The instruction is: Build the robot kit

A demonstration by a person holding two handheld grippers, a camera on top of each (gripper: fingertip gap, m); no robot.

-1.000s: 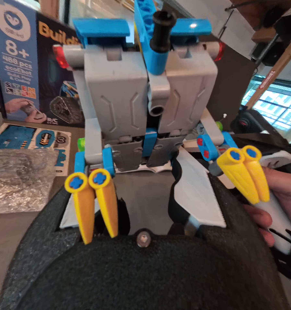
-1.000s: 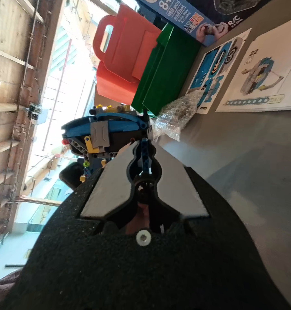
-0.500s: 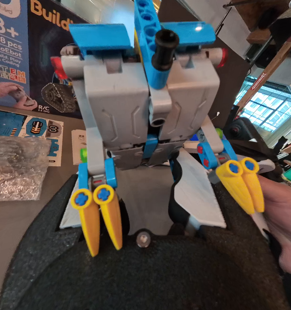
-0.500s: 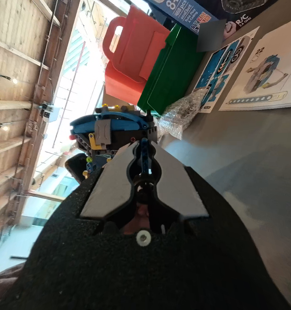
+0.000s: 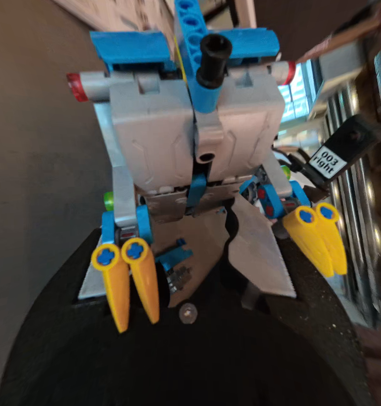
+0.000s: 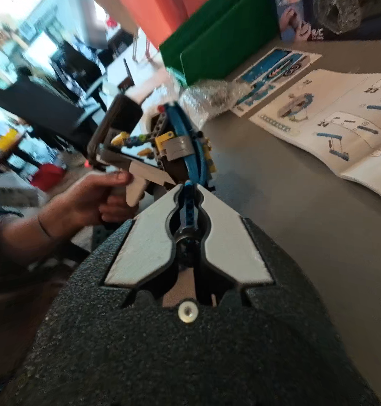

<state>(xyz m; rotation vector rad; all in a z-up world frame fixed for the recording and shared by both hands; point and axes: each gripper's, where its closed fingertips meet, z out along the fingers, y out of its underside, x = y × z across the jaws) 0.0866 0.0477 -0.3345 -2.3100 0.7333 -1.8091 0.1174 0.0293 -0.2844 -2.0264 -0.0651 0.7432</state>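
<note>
A grey and blue brick-built model [image 5: 185, 136] with yellow claws [image 5: 128, 283] fills the left wrist view. My left gripper [image 5: 174, 211] is shut on its lower end; the left finger is mostly hidden behind the claws. A blue holed beam [image 5: 190, 44] with a black pin [image 5: 213, 57] stands against the model's top. In the right wrist view my right gripper [image 6: 189, 189] is shut on this blue beam [image 6: 188, 208], whose tip touches the model [image 6: 180, 151]. A hand [image 6: 86, 204] holds the left gripper's handle beside it.
On the grey table [image 6: 295, 219] lie an open instruction booklet [image 6: 330, 123], a sticker sheet [image 6: 273, 72] and a clear plastic bag [image 6: 205, 98]. A green bin [image 6: 218, 50], a red container [image 6: 154, 17] and a printed box [image 6: 328, 19] stand behind.
Both grippers have swung round together with the model and beam. The left view has turned away from the box. The right view now looks down on the table, with the hand in sight.
</note>
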